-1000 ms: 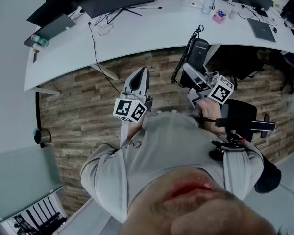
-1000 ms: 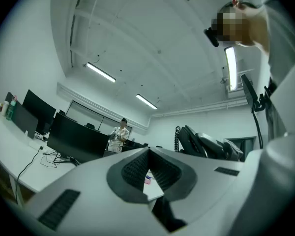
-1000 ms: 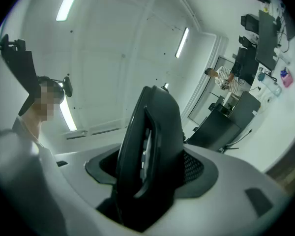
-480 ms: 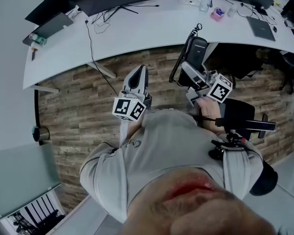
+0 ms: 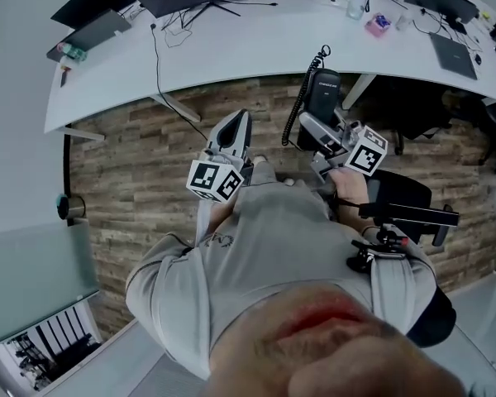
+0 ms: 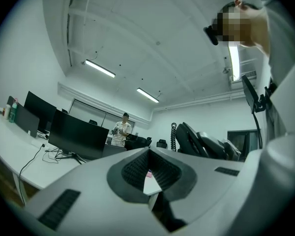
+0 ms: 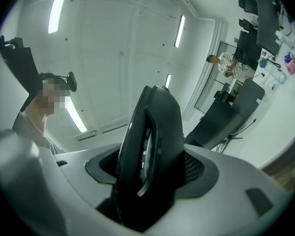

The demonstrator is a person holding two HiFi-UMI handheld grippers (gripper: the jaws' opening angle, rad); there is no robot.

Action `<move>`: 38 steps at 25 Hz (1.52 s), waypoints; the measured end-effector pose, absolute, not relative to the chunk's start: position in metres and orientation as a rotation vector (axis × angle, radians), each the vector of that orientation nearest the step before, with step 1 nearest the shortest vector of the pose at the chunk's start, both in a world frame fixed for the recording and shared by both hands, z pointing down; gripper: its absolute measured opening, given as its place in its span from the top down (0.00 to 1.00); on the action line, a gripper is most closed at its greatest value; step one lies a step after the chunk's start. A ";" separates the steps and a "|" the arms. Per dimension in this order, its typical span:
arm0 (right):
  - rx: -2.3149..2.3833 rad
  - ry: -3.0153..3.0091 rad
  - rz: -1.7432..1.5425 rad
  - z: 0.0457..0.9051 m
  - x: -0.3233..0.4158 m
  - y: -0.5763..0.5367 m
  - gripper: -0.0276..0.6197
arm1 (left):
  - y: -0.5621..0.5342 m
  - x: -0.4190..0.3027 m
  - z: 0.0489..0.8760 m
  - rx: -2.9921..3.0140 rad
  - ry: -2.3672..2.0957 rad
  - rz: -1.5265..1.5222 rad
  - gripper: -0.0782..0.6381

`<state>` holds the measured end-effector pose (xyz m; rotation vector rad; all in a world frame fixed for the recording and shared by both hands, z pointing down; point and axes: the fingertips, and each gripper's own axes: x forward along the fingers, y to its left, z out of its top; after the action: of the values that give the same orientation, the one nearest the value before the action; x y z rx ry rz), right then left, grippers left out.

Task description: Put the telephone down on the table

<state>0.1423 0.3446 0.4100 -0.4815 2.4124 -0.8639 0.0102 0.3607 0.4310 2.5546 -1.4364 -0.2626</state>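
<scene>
Telephone [image 5: 323,89] in right gripper [image 5: 312,125] (over floor [image 5: 140,160]), near edge of table [image 5: 231,52]

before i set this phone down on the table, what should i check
1. Right gripper shut on the black plastic telephone: ok.
2. Telephone over the curved white table: not ok, the head view shows it against the brown wooden floor.
3. Bare table stretch ahead: ok.
4. Black coiled cord hanging clear: cannot tell, its lower end is hidden.
5. Left gripper shut, empty, apart from the telephone: ok.
</scene>
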 end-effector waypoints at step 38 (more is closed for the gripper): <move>-0.439 2.362 -1.074 0.436 0.046 0.205 0.49 | 0.207 -0.087 0.446 2.529 -1.566 -0.390 0.89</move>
<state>0.0460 0.2054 0.4357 -0.4391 2.3617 -1.0737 -0.0871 0.2065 0.4458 2.5285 -1.5656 -0.3897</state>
